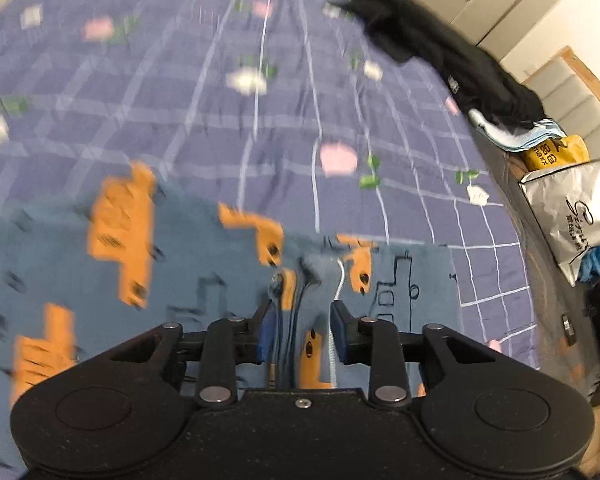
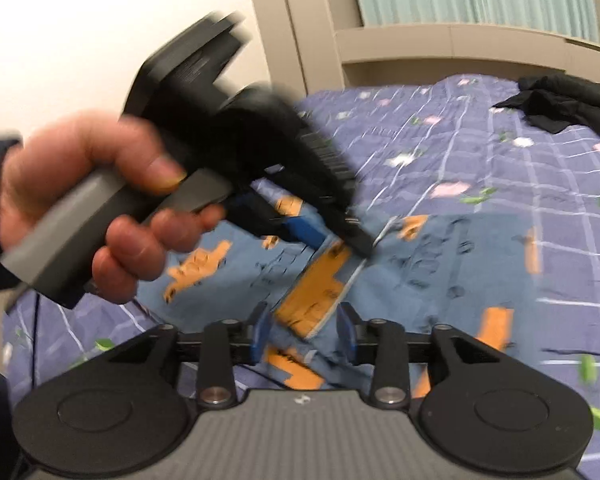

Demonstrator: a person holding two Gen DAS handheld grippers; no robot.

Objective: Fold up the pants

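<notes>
The left gripper (image 1: 302,334) has its jaws partly apart, straddling the pants' bunched waistband and white drawstring (image 1: 337,300) without pinching them. The right gripper (image 2: 304,334) likewise stands partly open over a folded edge of the pants (image 2: 440,276), its blue pads clear of the cloth. The pants, blue with orange shapes and black line drawings, lie spread flat on the bed (image 1: 220,100), which wears a purple checked sheet with small pink and green prints. In the right wrist view a hand (image 2: 80,196) grips the left gripper's grey handle. A black garment (image 1: 452,60) lies heaped at the bed's far edge, with bags (image 1: 572,212) beside the bed.
</notes>
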